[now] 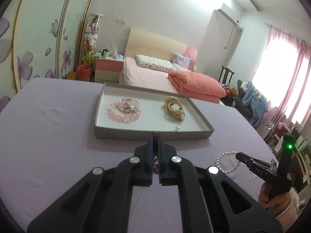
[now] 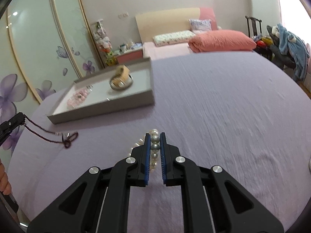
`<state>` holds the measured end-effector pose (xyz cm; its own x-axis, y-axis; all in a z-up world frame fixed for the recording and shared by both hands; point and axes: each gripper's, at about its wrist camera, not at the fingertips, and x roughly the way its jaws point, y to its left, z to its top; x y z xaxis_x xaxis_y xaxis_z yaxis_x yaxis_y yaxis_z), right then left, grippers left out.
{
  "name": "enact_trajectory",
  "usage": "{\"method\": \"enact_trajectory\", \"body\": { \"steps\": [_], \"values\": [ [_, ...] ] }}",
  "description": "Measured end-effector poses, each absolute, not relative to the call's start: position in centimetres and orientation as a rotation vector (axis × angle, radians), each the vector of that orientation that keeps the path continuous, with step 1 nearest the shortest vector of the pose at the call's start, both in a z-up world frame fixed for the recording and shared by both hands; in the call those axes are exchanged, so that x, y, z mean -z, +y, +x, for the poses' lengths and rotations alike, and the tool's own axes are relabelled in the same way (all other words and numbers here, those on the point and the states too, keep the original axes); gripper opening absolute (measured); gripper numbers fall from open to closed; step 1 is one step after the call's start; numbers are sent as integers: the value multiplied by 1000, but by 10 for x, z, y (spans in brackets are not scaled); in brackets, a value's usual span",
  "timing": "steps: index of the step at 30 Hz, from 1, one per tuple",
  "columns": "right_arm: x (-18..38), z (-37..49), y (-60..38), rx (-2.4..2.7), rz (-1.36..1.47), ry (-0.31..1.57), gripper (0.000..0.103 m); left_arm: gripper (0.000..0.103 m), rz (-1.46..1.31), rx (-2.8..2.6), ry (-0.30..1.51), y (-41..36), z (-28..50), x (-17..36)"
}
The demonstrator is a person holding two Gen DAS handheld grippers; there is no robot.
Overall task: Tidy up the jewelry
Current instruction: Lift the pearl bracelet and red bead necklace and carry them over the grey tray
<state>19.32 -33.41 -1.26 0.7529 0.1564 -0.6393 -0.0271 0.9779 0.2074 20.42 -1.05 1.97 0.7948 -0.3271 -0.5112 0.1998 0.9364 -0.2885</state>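
Note:
A grey shallow tray [image 1: 155, 134] sits on the purple-covered table and holds a pink bead bracelet [image 1: 120, 114], a silver bangle [image 1: 134, 102], a gold watch [image 1: 175, 108] and a loose pearl [image 1: 177, 128]. My left gripper [image 1: 155, 136] is shut on a dark red bead necklace [image 1: 155, 145], just short of the tray's near wall; the necklace trails onto the cloth in the right wrist view [image 2: 48, 136]. My right gripper [image 2: 155, 136] is shut on a white pearl bracelet [image 2: 155, 145], which also shows in the left wrist view [image 1: 226, 162]. The tray [image 2: 101, 106] lies ahead and to its left.
The table is covered with a purple cloth [image 2: 223, 106]. Behind it stand a bed with pink bedding [image 1: 175, 77], a nightstand [image 1: 107, 66] and a flowered wardrobe [image 1: 38, 48]. A chair with clothes [image 2: 287, 44] stands at the right.

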Motion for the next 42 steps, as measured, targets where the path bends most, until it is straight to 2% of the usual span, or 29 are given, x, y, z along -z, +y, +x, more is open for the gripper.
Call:
{"method": "enact_trajectory", "body": {
  "steps": [14,42],
  "values": [
    [-24,183,-315,-149,165,581,10,5,-233,295,471,-2,181,-62],
    [-35,175,-295,-205,158,533,10,5,-244,292,391,8,158,-88]
  ]
}}
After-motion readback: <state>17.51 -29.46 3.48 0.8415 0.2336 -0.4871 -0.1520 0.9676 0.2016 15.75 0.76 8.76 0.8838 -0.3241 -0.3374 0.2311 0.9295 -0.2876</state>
